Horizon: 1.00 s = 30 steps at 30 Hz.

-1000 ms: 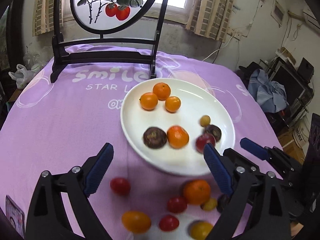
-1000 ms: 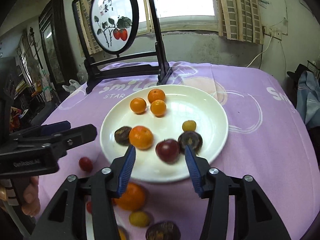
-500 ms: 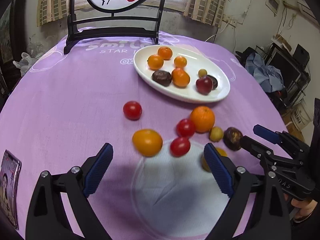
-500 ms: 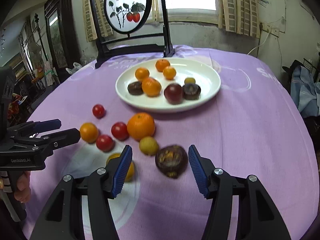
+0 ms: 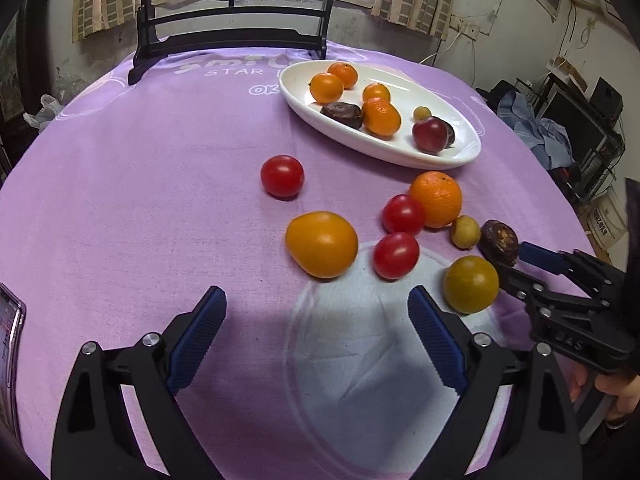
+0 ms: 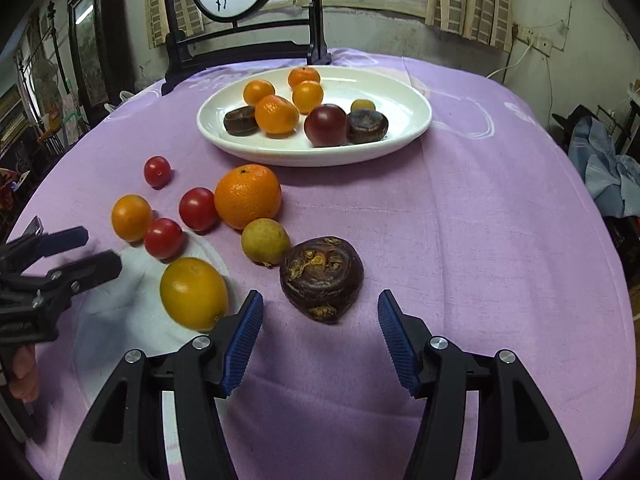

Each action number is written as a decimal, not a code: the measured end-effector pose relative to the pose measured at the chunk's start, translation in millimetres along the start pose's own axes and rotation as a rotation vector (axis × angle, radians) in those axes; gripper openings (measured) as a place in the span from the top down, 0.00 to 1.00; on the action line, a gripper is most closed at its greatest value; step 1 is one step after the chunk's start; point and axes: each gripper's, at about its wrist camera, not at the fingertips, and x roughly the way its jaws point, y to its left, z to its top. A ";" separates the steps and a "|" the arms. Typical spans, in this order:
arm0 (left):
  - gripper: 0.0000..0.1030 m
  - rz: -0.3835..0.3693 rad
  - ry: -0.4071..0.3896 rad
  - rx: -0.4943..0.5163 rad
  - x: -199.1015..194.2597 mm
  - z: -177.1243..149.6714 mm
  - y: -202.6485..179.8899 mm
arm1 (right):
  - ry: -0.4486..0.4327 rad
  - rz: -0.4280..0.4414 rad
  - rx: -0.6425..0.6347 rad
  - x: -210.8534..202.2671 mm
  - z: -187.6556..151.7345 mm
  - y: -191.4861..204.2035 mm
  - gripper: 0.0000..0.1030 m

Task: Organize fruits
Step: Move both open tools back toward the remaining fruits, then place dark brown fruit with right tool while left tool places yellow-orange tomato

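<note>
The left tongs (image 5: 316, 340) gape wide and hold nothing, poised over the purple-clothed worktop (image 5: 140, 200) just short of a smooth orange-yellow fruit (image 5: 321, 244). The right tongs (image 6: 320, 334) also stand wide and empty, their blue ribbed pads on either side of, and just short of, a dark brown wrinkled fruit (image 6: 322, 278) with a knobbly, flaky top.

Beside that fruit lie a small dull-yellow fruit (image 6: 265, 241), a large orange (image 6: 247, 196), three glossy red tomatoes (image 6: 197, 209) and a yellow-green round fruit (image 6: 194, 293). Farther back, the white plate (image 6: 408, 120) carries small oranges, two dark brown fruits and a deep red one.

The left wrist view alone shows a phone-like object (image 5: 9, 336) at the worktop's edge; the right wrist view shows the dark fruit's rough top, only a sliver in the other view.
</note>
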 end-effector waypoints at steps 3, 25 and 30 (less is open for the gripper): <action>0.12 -0.030 0.024 0.005 1.8 -2.2 -3.8 | 0.011 -0.001 0.010 9.2 4.7 0.7 0.44; 0.12 0.070 -0.004 0.058 14.2 -5.3 -8.5 | -0.073 0.068 0.013 -26.0 -8.1 0.4 0.56; 0.15 0.098 -0.006 0.034 17.7 -0.2 -5.3 | -0.082 0.072 0.005 -29.2 -7.0 -0.1 0.56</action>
